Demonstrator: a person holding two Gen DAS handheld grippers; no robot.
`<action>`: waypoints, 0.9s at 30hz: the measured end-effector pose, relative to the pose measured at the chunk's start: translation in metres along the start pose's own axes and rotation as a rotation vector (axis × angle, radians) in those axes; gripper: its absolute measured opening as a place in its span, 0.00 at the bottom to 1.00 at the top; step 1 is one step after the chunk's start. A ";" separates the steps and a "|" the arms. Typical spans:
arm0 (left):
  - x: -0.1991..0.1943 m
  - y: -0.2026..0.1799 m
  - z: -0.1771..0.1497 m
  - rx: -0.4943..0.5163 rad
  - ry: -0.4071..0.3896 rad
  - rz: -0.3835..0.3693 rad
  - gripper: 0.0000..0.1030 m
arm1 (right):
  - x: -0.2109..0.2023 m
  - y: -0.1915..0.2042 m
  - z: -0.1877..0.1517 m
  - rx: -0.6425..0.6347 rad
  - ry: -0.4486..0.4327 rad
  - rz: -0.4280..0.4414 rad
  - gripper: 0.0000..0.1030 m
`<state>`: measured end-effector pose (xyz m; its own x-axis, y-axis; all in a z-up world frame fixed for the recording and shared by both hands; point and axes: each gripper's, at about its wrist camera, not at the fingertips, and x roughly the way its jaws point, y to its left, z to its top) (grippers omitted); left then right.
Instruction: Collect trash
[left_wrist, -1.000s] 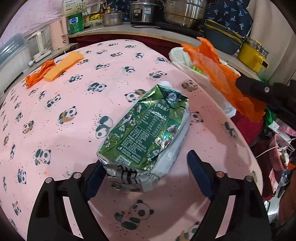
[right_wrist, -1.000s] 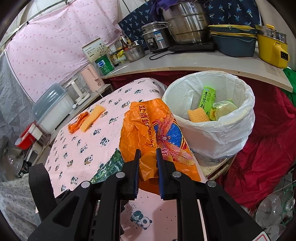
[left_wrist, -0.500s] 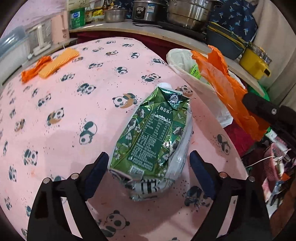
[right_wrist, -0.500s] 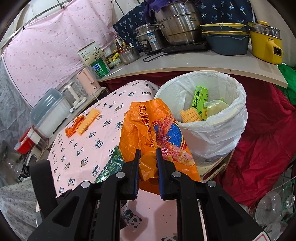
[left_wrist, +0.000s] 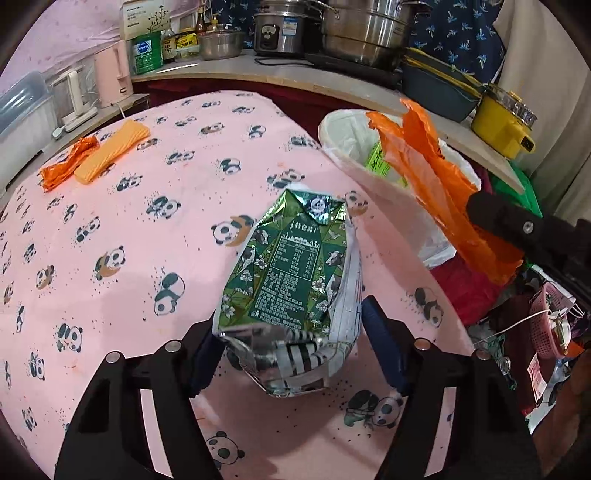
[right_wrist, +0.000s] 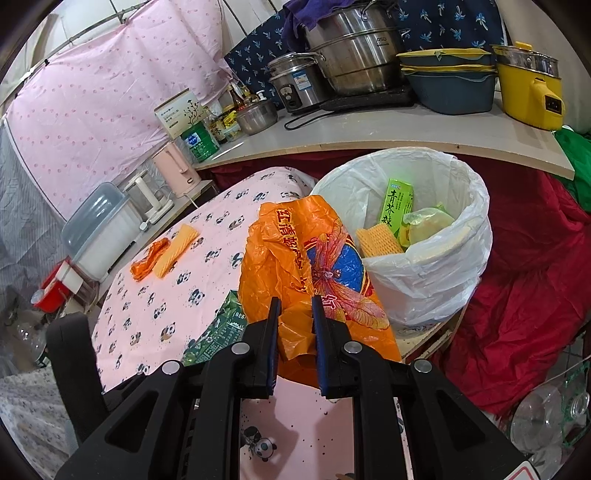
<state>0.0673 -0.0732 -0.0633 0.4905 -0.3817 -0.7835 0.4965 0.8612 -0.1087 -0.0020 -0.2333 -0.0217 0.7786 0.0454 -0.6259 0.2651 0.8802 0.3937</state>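
With several scraps already in the lined bin (right_wrist: 436, 254), the right tongs (right_wrist: 295, 325) clench an orange bag (right_wrist: 306, 266) beside it while the left tongs (left_wrist: 291, 336), spread wide, straddle a crushed green carton (left_wrist: 291, 273) on the bench (left_wrist: 110, 236), two orange scraps (left_wrist: 96, 158) waiting far left.

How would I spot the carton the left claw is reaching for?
Find the pink panda tablecloth. Near its edge by the white-lined bin lies a crushed carton, flanked by the left claw's blue pads. It alone is shiny green foil; the other scraps are orange.
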 end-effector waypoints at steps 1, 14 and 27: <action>-0.002 0.000 0.002 -0.001 -0.006 -0.002 0.66 | 0.000 0.000 0.001 0.000 -0.003 0.001 0.15; -0.016 -0.005 0.031 -0.023 -0.071 -0.034 0.65 | 0.002 -0.011 0.019 0.019 -0.038 0.006 0.15; -0.025 -0.011 0.059 -0.022 -0.126 -0.068 0.65 | 0.011 -0.017 0.027 0.028 -0.039 0.014 0.15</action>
<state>0.0920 -0.0927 -0.0060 0.5427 -0.4771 -0.6912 0.5161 0.8387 -0.1737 0.0172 -0.2608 -0.0168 0.8036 0.0392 -0.5939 0.2694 0.8658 0.4216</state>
